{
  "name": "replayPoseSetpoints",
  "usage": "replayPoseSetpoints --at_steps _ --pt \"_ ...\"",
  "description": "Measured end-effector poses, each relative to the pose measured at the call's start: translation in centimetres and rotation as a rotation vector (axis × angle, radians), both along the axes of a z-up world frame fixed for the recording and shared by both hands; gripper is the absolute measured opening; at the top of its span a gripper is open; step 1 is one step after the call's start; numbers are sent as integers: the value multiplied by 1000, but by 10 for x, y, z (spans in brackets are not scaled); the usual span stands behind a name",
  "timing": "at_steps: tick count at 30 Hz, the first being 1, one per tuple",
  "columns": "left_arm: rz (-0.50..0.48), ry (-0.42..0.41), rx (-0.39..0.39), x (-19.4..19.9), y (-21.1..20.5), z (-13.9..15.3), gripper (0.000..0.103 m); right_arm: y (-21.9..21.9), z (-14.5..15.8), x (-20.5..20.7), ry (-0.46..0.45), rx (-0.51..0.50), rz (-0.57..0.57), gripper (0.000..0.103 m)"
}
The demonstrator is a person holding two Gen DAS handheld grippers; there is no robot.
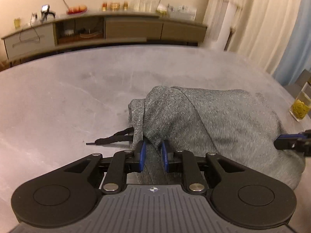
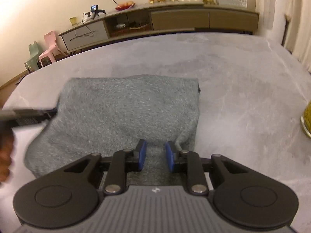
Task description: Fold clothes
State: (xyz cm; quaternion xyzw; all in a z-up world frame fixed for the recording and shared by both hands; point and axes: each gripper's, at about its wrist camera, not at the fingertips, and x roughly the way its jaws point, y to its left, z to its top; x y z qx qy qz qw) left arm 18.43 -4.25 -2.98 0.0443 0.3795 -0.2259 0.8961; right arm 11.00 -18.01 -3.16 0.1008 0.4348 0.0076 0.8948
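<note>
The table (image 2: 243, 81) is the biggest thing here, a wide slab with a matt grey, stone-like mottled face that runs ahead of and to both sides of the fingers, giving a flat bed for folding. On it lies the garment (image 2: 124, 112), a heathered grey knit with a soft, fuzzy nap; from the right wrist it shows as a roughly square, already doubled panel stretching ahead of the fingers, with a straight far edge and a rounded near-left corner. From the left wrist its end bunches into thick rolled ridges just ahead of the fingertips, likely because that end is being gathered for another fold. The left gripper (image 1: 153, 148) has its blue pads standing apart with a strip of cloth running between them; whether they pinch it I cannot tell, and the gap suggests they are open. The right gripper (image 2: 156, 147) also sits with pads parted, low over the near edge of the cloth, a small pucker of fabric beside its right finger; it seems placed to hold or take the near edge so both ends move together. Well off to the right of the fingers stands a clear glass (image 1: 300, 104), square-sided, with yellow contents, kept away from the cloth. Smallest is the black braided drawstring (image 1: 112, 138), its stiff tip pointing left of the left fingers, which suggests a waistband or hood end.
</note>
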Motion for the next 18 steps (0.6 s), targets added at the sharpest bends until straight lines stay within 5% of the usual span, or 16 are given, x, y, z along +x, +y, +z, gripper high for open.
replayPoseSetpoints --at_steps 2,7,8,11,14,18 --pt "-9 -7 23 -2 0 2 19 -4 1 -2 -5 19 -14 22" --pt "-44 -104 -88 -49 25 49 19 -7 33 -49 -188 6 -5 23" --pt "-82 -101 -104 -61 26 51 19 -3 32 -56 -193 18 31 23" --pt "-123 -23 47 -72 8 11 21 8 6 -40 -49 -23 63 21" --pt "-71 -39 29 -75 11 -4 20 20 -2 -27 -21 -92 58 21" --pt "-95 -23 -51 -92 16 12 20 9 9 -46 -90 -20 24 23"
